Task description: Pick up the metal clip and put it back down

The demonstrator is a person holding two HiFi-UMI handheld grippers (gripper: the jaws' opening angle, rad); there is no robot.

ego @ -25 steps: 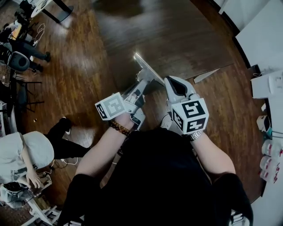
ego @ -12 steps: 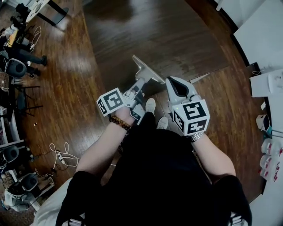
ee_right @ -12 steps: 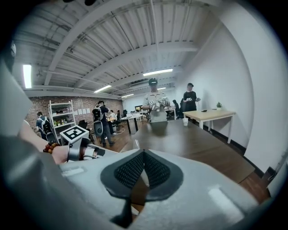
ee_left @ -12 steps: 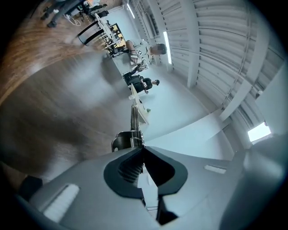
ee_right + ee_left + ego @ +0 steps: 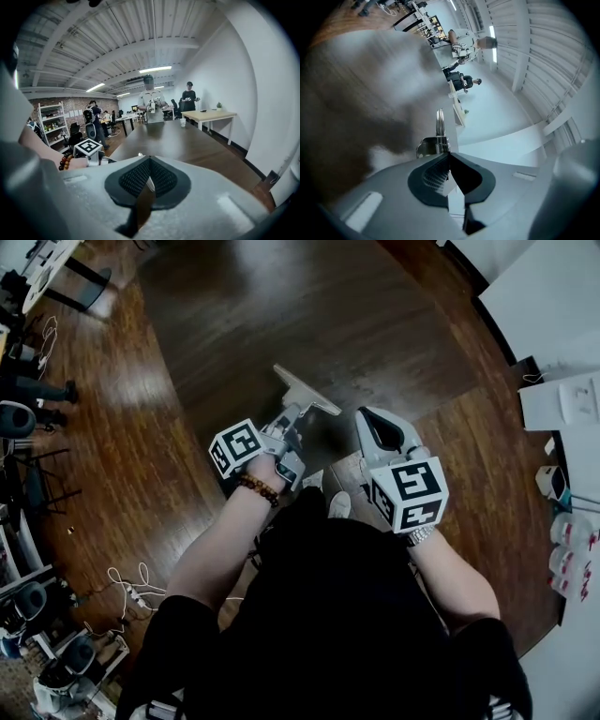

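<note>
Left tongs (image 5: 449, 155): clamped on handle end of metal clip (image 5: 437, 139); spring and long flat plate jut beyond tips.
Right tongs (image 5: 149, 160): closed, nothing between, idle beside left pair.
Clip location: over counter (image 5: 309, 315), toward counter's near edge, apparently lifted clear.
Hazards, judged:
- Narrow bite on handle, long overhang; plate may pivot or slide out of the pads.
- Release from height: bounce, skid past counter's near edge onto floor (image 5: 112, 456).
- Right tongs close by; a stray nudge could knock plate.
</note>
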